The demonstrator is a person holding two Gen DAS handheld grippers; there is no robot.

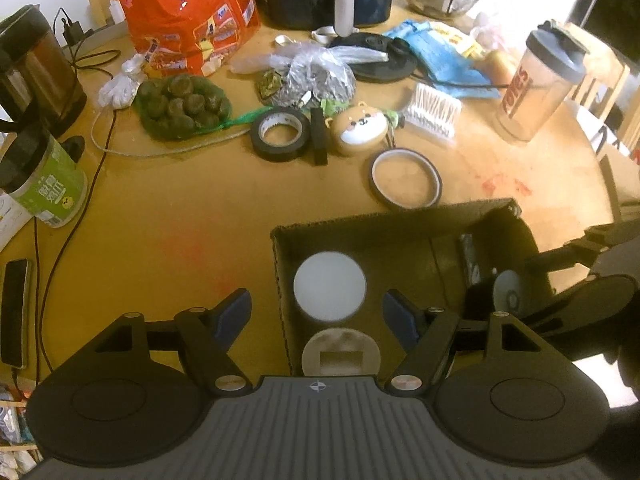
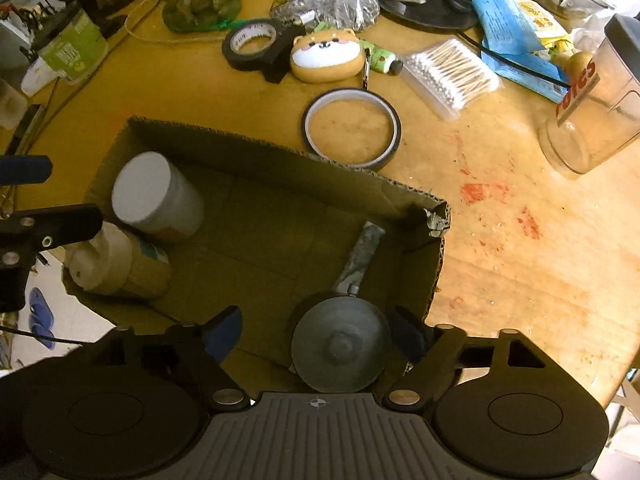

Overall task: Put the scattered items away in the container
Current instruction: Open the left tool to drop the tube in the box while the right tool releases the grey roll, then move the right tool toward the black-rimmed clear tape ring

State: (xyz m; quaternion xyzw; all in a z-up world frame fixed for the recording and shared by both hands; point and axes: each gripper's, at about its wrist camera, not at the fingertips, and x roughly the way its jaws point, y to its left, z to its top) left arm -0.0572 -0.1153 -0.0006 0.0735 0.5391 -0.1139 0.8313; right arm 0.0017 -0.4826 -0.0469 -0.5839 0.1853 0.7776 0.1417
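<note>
Both grippers open over the box (image 2: 280,148)
Thin tape ring (image 2: 351,128) lies just past it — right gripper (image 2: 316,330) nearer, left gripper (image 1: 316,314) empty too.

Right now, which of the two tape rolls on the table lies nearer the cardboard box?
The thin, wide-holed tape ring, lying just beyond the box wall. The thicker black tape roll sits farther back beside the dog-faced case.

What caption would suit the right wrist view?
Open right gripper above a cardboard box holding two bottles and a dark round-ended tool.
</note>
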